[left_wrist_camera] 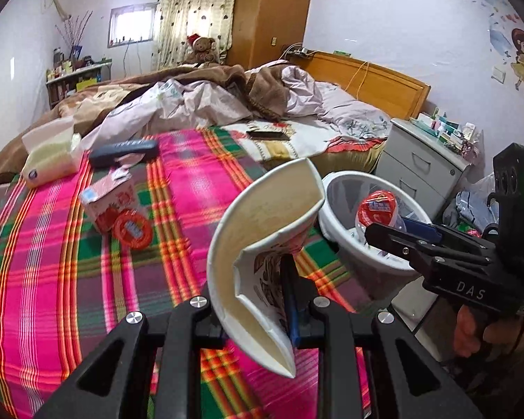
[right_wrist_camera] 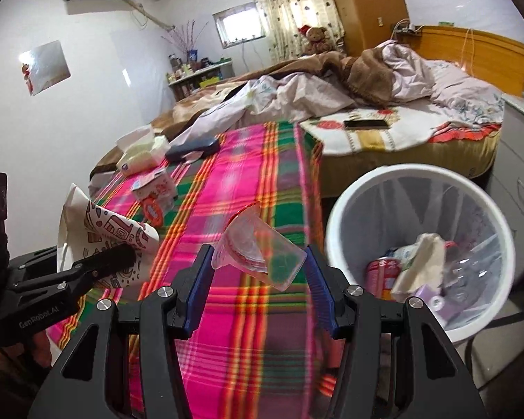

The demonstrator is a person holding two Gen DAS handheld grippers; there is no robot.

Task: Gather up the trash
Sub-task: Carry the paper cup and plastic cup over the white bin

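Left claw (left_wrist_camera: 262,300): pinching a squashed paper cup (left_wrist_camera: 262,244) by its printed wall, held over the plaid blanket (left_wrist_camera: 70,279) just beside the bin.
Right claw (right_wrist_camera: 258,279): a clear plastic cup (right_wrist_camera: 258,255) with a red rim sits between my blue pads (right_wrist_camera: 199,279); the jaws look wide and I cannot tell whether they truly grip it.
Bin (right_wrist_camera: 335,230): white, lined with a bag, standing at the bed's edge to my right; a red can (right_wrist_camera: 380,272) and crumpled tissue (right_wrist_camera: 419,262) already lie inside.
Step in hand, as I judge it: carry both cups across and drop them in.
How to do it well: bring each cup fully over the rim before spreading the jaws, right one first since it is nearer; go one at a time so my claws do not knock together.
Risk: the light plastic cup could slip out early and land on the blanket.
Left to collect: a pink carton (left_wrist_camera: 104,202) and a red lid (left_wrist_camera: 132,232) lie touching on the blanket, well apart from the bin.
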